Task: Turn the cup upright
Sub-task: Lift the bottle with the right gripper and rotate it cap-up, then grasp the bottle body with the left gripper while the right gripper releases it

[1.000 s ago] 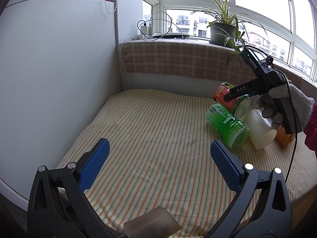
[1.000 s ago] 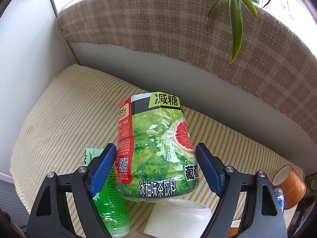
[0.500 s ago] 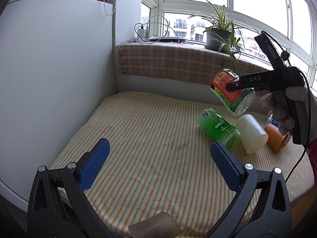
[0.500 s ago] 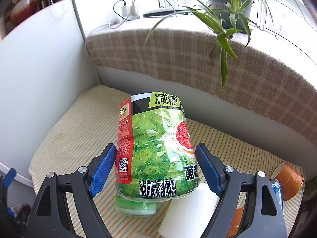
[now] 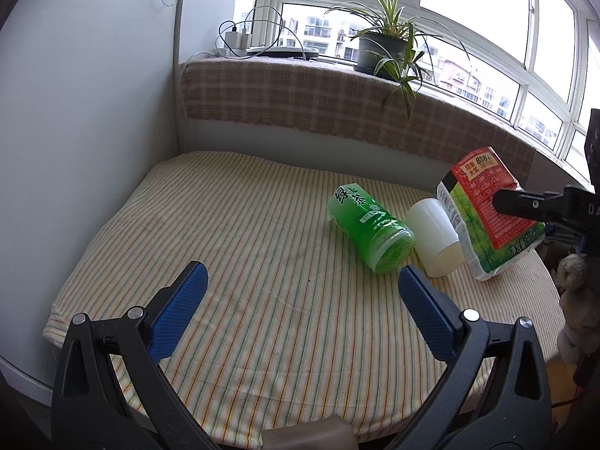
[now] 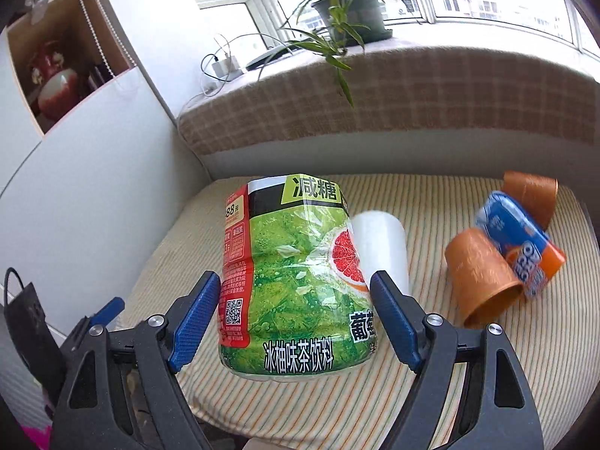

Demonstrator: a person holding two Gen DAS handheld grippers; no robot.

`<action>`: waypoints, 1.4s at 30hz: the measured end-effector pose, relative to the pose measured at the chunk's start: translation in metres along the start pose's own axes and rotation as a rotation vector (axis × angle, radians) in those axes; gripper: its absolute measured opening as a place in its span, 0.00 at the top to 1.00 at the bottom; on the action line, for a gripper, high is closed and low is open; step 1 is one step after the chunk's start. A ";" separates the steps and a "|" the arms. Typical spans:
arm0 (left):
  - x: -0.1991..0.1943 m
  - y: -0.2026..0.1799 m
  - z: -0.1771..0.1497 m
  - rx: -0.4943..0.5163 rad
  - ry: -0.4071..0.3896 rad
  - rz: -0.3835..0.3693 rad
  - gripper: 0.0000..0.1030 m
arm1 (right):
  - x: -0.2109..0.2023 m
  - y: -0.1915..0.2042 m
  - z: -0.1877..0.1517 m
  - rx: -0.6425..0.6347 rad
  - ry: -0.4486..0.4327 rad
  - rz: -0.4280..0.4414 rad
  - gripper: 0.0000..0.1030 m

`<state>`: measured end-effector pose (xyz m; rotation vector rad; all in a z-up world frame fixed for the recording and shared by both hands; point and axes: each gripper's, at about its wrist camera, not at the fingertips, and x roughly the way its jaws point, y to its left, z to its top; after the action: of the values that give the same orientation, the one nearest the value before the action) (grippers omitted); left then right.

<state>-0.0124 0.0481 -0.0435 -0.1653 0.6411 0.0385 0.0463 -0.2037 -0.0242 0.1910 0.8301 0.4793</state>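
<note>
My right gripper [image 6: 296,311] is shut on a green and red grapefruit tea bottle [image 6: 292,281] and holds it in the air; it also shows at the right of the left wrist view [image 5: 487,221]. A white cup [image 5: 435,242] lies on its side on the striped cloth, beside a green tea bottle [image 5: 369,232] that also lies flat. The white cup [image 6: 382,247] shows behind the held bottle. My left gripper [image 5: 300,318] is open and empty over the cloth's near part.
Two orange cups [image 6: 483,281] and a blue Oreo packet [image 6: 521,240] lie at the cloth's right side. A white wall panel [image 5: 82,131] borders the left. A plaid-covered ledge [image 5: 318,101] with a potted plant [image 5: 382,52] runs along the back.
My right gripper has lifted the grapefruit tea bottle off the cloth and carried it right and nearer, turning it more upright. The left gripper has stayed open.
</note>
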 end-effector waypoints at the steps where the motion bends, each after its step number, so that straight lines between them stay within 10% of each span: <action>1: 0.001 -0.003 0.000 0.003 0.005 -0.012 0.00 | -0.001 -0.004 -0.009 0.025 0.003 -0.011 0.21; 12: 0.020 -0.026 -0.001 -0.013 0.123 -0.150 0.00 | 0.016 -0.051 -0.069 0.384 0.039 -0.046 0.21; 30: 0.055 -0.034 -0.005 -0.192 0.397 -0.427 0.00 | 0.016 -0.055 -0.064 0.362 0.051 -0.019 0.17; 42: 0.109 -0.069 -0.007 -0.362 0.636 -0.563 0.03 | -0.044 -0.080 -0.092 0.378 -0.056 -0.166 0.17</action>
<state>0.0771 -0.0226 -0.1044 -0.7211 1.1987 -0.4603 -0.0211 -0.2969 -0.0837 0.4773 0.8681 0.1564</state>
